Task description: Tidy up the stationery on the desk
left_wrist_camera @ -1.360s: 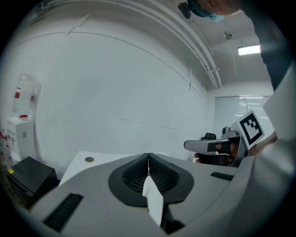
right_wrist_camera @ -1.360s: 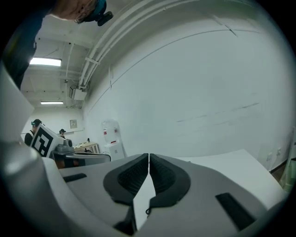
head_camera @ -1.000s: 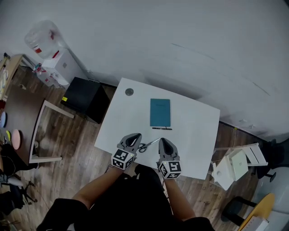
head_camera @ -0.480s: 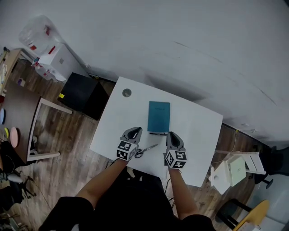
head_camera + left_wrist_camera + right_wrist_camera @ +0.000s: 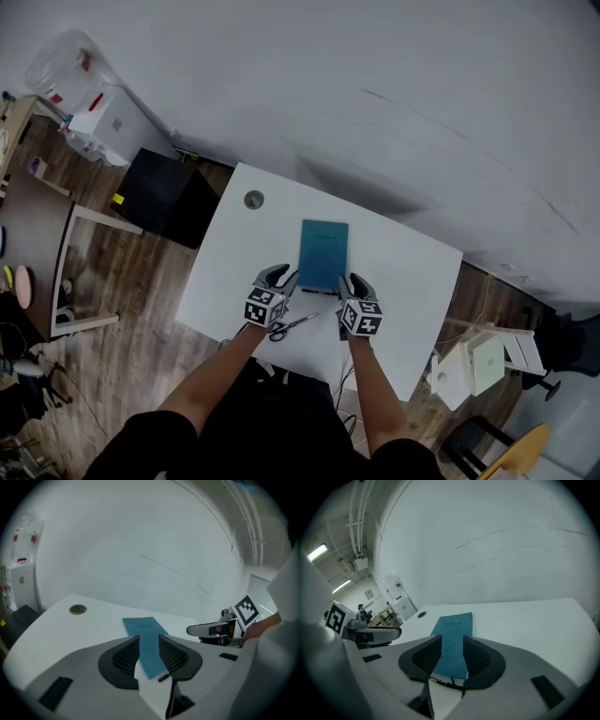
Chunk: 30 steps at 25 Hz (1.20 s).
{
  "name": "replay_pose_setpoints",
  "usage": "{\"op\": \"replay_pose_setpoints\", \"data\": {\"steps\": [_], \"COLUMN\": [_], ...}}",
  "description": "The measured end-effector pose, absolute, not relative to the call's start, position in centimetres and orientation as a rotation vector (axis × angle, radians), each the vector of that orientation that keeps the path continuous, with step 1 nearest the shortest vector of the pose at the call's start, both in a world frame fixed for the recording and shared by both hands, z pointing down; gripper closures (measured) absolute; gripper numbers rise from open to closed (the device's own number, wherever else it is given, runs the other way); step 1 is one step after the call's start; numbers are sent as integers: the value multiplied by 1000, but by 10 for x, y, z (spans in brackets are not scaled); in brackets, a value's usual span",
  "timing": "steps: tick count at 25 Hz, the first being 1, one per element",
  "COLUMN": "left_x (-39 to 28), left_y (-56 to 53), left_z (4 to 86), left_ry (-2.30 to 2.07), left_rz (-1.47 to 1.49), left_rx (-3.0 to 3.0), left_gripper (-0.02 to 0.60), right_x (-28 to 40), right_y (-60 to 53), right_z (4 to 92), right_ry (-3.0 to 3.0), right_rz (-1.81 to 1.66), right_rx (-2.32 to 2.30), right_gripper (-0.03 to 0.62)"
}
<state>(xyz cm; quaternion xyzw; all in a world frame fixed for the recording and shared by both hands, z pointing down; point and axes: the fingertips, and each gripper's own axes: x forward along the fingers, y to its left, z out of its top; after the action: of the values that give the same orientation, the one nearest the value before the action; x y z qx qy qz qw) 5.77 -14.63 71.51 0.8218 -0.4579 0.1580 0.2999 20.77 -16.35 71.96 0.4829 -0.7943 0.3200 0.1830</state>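
Head view first: the white desk (image 5: 403,281) carries a teal notebook (image 5: 323,253) lying flat near the middle, a black pen (image 5: 320,292) right along its near edge, and a pair of scissors (image 5: 292,324) closer to the person, between the two arms. The left gripper (image 5: 278,275) and right gripper (image 5: 355,280) sit just beside the notebook's near corners, one on each side. Over to the left gripper view: jaws stand apart with nothing in them, and the notebook and the pen's end show through the gap beyond. Right gripper view, same story: jaws apart and empty, aimed along the notebook, the pen crossing at its near edge. My read on handling: the notebook looks thin, light and fairly stiff, lying flush, so a near edge or corner is the place to pinch. The pen is slim and smooth, likely to roll, best taken mid-barrel. The scissors want a hold at the handles.
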Motion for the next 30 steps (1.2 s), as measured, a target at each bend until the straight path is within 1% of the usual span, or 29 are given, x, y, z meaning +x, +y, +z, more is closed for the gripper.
{"op": "replay_pose_setpoints", "data": {"steps": [1,6,12,21,24,27,28,30], "left_x": [60,66,72,77,78,79,79,78], "left_y": [-147,-152,-153,-152,-153,-151,-150,-150], "left_z": [724,763,796,810,812,814,814,814], "left_ry": [-1195,-1128,-1092,-1096,-1087,-1036,-1015,-978], "left_rz": [426,466,470,486,519,543,545,548], "left_rx": [2158,2036,1896,1819,1813,1846,1853,1858], "left_gripper": [459,459,459,460,486,491,492,497], "right_x": [210,213,208,203,205,202,197,177], "right_y": [-166,-174,-173,-171,-173,-170,-166,-158], "right_z": [728,761,779,791,792,791,791,791], "right_ry": [-2220,-2143,-2109,-2078,-2076,-2089,-2101,-2119], "right_rz": [928,1006,1037,1041,1044,1065,1075,1051], "right_rx": [1352,1322,1274,1252,1265,1250,1215,1118], "right_gripper": [462,462,462,462,462,462,464,487]}}
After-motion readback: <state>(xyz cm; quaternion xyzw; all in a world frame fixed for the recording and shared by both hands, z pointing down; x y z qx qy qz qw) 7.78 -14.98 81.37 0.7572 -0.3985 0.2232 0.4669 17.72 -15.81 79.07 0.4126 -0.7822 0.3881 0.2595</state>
